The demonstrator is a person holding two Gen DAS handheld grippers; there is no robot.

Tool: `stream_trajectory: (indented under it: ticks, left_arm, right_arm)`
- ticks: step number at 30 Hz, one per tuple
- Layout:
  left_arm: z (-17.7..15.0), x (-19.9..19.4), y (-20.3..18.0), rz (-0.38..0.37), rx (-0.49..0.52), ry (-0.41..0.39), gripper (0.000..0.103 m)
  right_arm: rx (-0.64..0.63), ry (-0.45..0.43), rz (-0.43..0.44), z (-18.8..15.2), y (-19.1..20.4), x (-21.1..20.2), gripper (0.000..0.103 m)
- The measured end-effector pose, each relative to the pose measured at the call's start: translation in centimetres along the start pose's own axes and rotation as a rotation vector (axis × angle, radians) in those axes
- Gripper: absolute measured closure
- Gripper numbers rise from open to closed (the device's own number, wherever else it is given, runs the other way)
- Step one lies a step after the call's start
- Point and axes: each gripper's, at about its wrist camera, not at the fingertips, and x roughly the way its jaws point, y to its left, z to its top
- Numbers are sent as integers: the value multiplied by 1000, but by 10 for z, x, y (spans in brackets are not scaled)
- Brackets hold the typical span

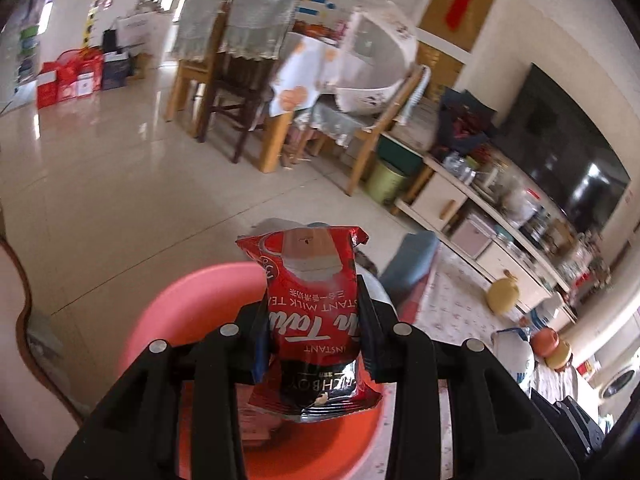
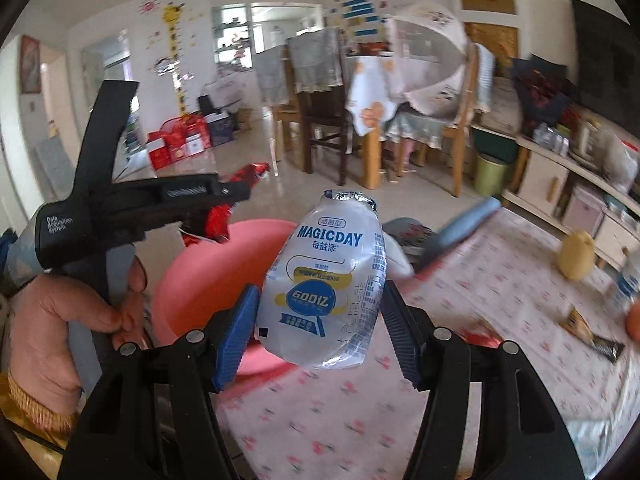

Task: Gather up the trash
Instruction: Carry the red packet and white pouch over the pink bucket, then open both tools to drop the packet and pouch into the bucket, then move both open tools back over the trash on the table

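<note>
A: Nearest in the left wrist view, the left gripper is clamped on a crinkled red foil milk-tea sachet; its black fingers pinch the packet's sides at the lower centre of the frame.

B: The print reads upside down: "INSTANT MILK TEA" and "INSTANT". Below the sachet sits a round pink plastic basin, smooth and glossy.

A: In the right wrist view, the right gripper grips a small white plastic drink bottle with a crumpled silver foil lid, held between ribbed blue pads at the centre of the frame.

B: Its label says "MAGICDAY". At the left of that frame a hand holds the other tool, with the red packet sticking out over the basin.

A: Under both lies a white tablecloth with small pink flowers; a dark snack wrapper lies at the right.

B: Farther off: shiny pale floor tiles, wooden chairs with grey lace covers, a green bin, and a dark television at the right.
</note>
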Motion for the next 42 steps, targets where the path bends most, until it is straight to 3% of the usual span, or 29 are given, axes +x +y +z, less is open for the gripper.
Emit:
stream_trajectory:
  ticks: [6, 10, 13, 17, 23, 42]
  left_arm:
    - [5, 2, 22, 54, -35, -1, 62]
    - [6, 5, 16, 91, 14, -9, 35]
    - [5, 4, 13, 117, 39, -15, 26]
    - [6, -2, 7, 110, 56, -41, 19]
    - [4, -7, -9, 91, 90, -70, 14]
    - [-10, -2, -58, 74, 224, -72, 10]
  right_arm:
    - [-45, 32, 41, 12, 30, 40, 39]
    - [-62, 85, 30, 4, 35, 68, 36]
    - [-45, 67, 8, -5, 31, 65, 21]
    - [-18, 40, -34, -15, 21, 54, 20]
    - [5, -5, -102, -26, 8, 28, 14]
    - [80, -37, -203, -54, -22, -20, 13]
